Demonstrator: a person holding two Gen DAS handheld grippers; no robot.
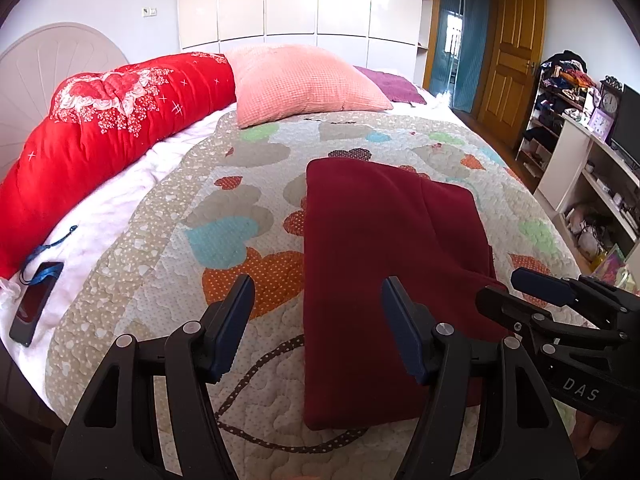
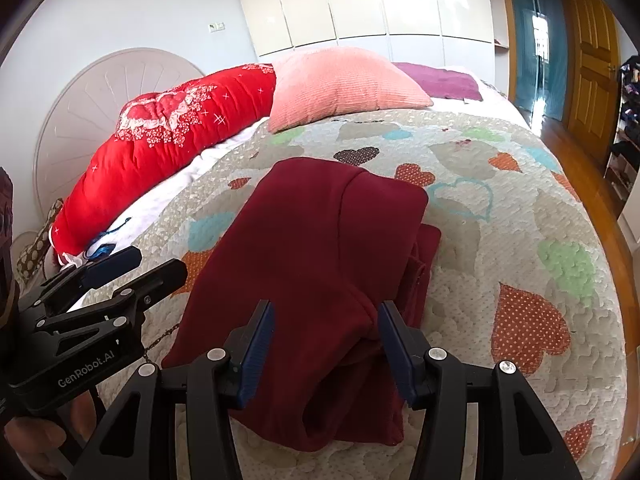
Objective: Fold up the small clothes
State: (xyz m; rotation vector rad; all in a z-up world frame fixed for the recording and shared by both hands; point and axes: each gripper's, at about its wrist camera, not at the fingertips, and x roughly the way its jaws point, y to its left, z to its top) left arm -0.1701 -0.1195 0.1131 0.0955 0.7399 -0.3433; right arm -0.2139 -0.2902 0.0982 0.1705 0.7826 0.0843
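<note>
Seemingly well along, the maroon garment (image 1: 384, 264) lay folded into a rough rectangle on the quilted bed (image 1: 168, 280) — a loose flap on its right perhaps still untidy. Left gripper (image 1: 318, 328) and right gripper (image 2: 326, 352) hovered above its near edge — jaws parted, holding nothing

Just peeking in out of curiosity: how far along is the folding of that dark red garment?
Mostly done: the dark red garment lies in a folded stack on the quilt. Left gripper and right gripper are open, holding nothing. Its near end looks bunched, perhaps needing tidying.
</note>
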